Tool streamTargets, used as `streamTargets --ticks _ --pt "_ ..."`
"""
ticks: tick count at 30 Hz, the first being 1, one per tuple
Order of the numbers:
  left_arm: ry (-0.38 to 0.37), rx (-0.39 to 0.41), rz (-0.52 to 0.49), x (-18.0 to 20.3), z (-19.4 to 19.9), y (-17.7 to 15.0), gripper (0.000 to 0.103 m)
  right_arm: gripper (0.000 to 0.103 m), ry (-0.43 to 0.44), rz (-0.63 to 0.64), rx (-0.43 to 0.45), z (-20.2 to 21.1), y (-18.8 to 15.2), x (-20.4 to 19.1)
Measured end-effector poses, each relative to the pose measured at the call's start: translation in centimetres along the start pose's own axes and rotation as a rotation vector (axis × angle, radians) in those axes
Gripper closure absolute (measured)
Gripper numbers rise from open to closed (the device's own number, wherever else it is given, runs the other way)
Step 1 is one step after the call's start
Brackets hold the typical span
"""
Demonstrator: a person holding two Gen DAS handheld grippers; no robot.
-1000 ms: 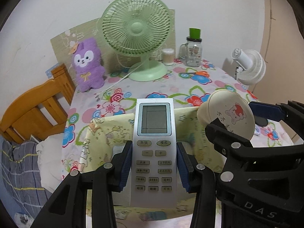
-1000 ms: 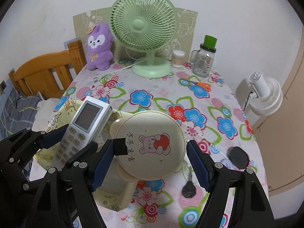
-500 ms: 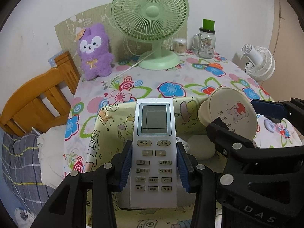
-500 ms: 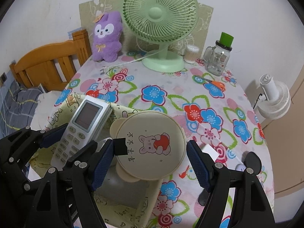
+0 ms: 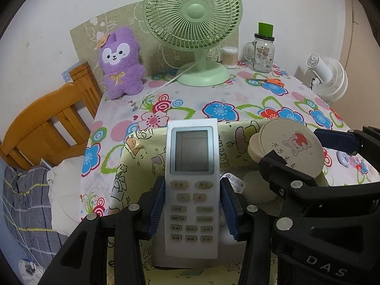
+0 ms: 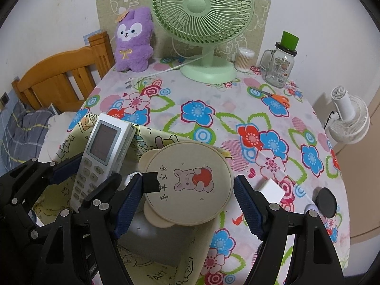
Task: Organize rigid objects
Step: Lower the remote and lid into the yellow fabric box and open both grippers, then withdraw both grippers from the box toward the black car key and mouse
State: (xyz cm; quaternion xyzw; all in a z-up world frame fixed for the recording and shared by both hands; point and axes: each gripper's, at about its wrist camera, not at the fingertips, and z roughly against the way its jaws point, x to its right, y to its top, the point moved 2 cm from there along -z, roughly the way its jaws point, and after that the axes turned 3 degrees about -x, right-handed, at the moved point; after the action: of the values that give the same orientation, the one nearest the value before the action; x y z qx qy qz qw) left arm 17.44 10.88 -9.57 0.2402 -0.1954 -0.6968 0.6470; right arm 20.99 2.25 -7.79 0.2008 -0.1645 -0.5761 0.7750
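A white remote control [image 5: 192, 156] stands upright between the blue pads of my left gripper [image 5: 192, 186]. Its jaws are opening; thin gaps show at both pads and the remote's buttons look blurred. A round beige case [image 6: 190, 185] with a rabbit picture is gripped across its width by my right gripper [image 6: 188, 181]. Both grippers hang side by side over an open yellow cartoon-print fabric box [image 6: 152, 140] at the table's near left corner. The remote [image 6: 104, 140] appears left of the case in the right wrist view. Something white lies inside the box, mostly hidden.
On the flowered tablecloth stand a green fan [image 6: 201, 11], a purple plush [image 6: 134, 40], a swab jar [image 6: 244, 59] and a glass mug [image 6: 280, 66]. Orange scissors [image 6: 277, 98], a white block [image 6: 270, 188] and a black disc [image 6: 326, 201] lie right. A wooden bed frame [image 6: 59, 83] is left.
Both grippers sank closer to the yellow box with their objects over the first half second, then held still. The remote's buttons have turned blurred between the left pads.
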Motion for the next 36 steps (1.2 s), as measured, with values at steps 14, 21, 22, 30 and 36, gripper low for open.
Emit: streamTargets --ticks 14,21,22,30,36 --pt "0.01 -0.002 0.014 0.1 0.9 -0.7 0.022 0.017 0.016 0.01 0.0 1.3 -1.0 0.5" --pt "-0.004 0.007 -0.003 1.7 1.9 -0.8 0.018 0.01 -0.002 -0.01 0.007 2.5 -2.0 2.3" --pt "-0.006 0.008 -0.008 2.1 2.0 -0.8 0.018 0.008 -0.011 -0.009 0.007 2.6 -2.1 2.5" --pt "-0.021 0.024 -0.032 4.4 3.3 -0.7 0.018 0.007 -0.021 -0.026 0.021 4.1 -3.2 4.8" --pt "-0.033 0.049 -0.043 5.9 4.3 -0.6 0.018 0.007 -0.008 -0.053 0.037 5.5 -4.0 6.5"
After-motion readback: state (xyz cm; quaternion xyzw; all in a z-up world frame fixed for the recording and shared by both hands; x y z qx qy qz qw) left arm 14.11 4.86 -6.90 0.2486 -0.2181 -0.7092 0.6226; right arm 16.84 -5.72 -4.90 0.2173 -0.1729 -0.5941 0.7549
